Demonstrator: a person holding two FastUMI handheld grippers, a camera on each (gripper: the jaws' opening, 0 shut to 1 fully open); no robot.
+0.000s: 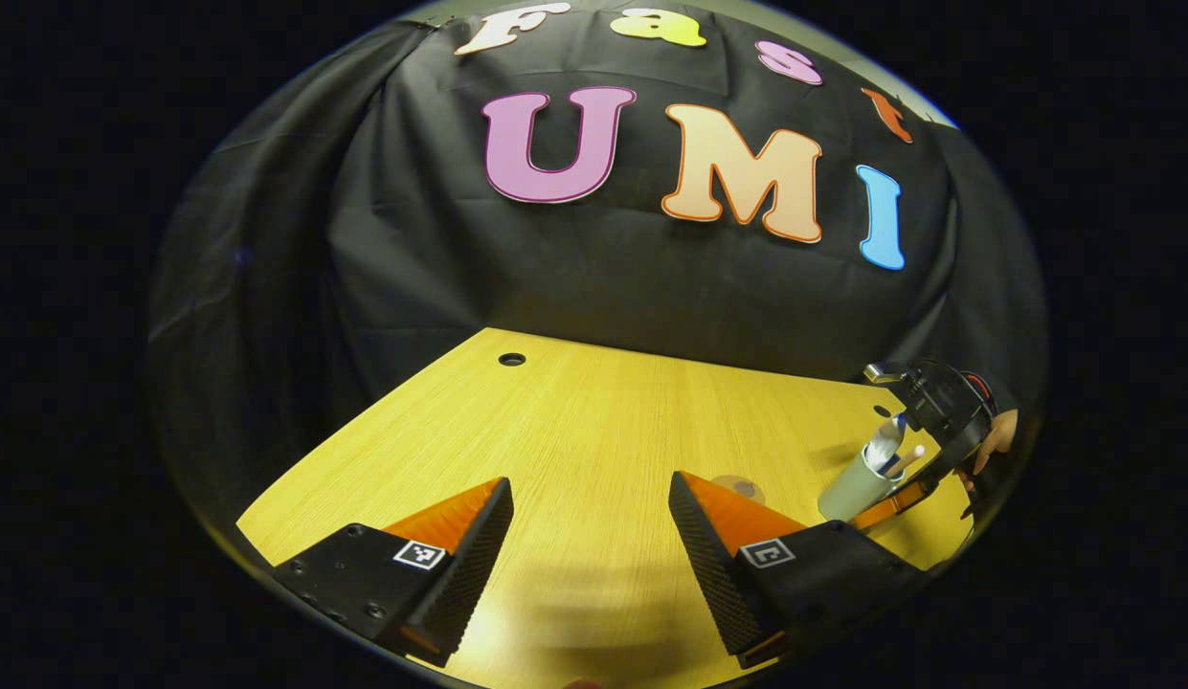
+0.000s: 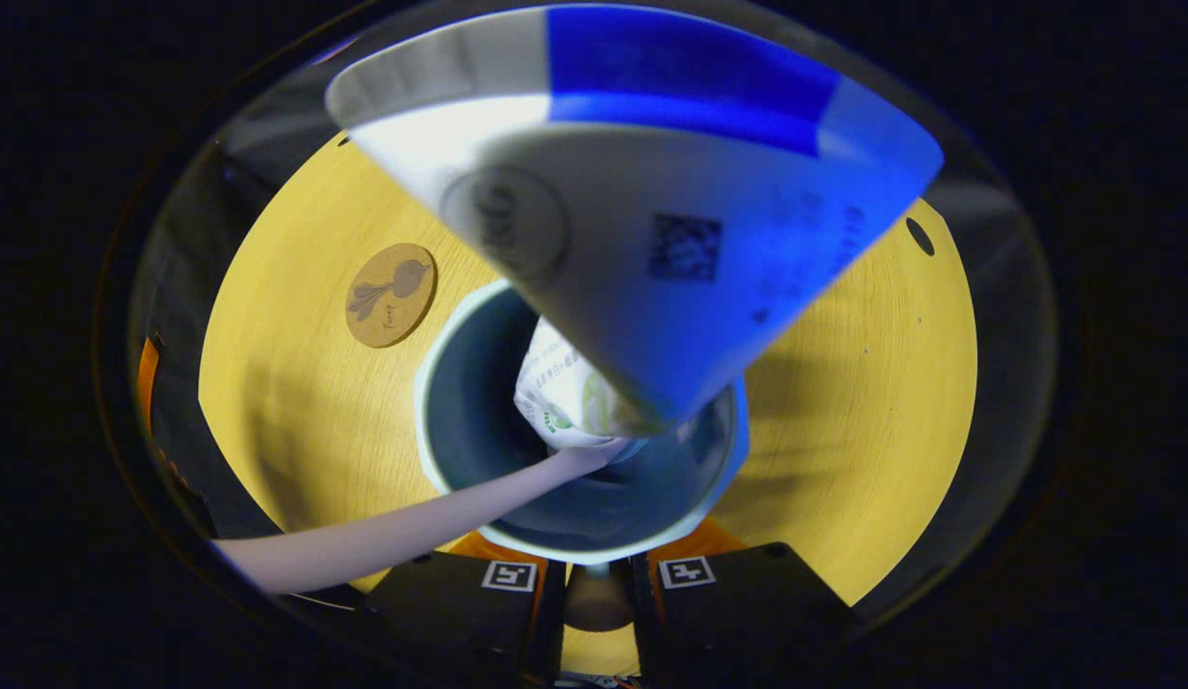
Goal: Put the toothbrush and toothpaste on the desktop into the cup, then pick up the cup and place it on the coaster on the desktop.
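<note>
Over the desktop [image 1: 594, 421], left gripper [image 1: 591, 536]: held released, jaws spread wide, nothing between them.
Right gripper [image 2: 598, 584]: fingers drawn close together at the cup's near wall, at 6 o'clock in the right gripper view. Something blurred sits in the narrow gap, and whether both fingers are pressed on the cup cannot be told.
Cup [image 2: 479, 421]: seen from above, mouth up. In the left gripper view it is found at 3 o'clock, beside the right gripper.
Toothpaste [image 2: 651, 239]: already stood in the cup, its flat crimped end looming up towards 12 o'clock.
Toothbrush [image 2: 412, 526]: also lodged in the cup, handle leaning out over the rim towards 8 o'clock.
Coaster [image 2: 391, 294]: lying bare at 10 o'clock from the cup, near but apart. The cup is not yet set on it.
Step in hand, as judged: the loaded cup is to be carried to the coaster.
Doing it well: the cup is best kept level, since both tall items lean and top-heaviness is likely. The base should be centred over the coaster and lowered gently before the grip is eased.
</note>
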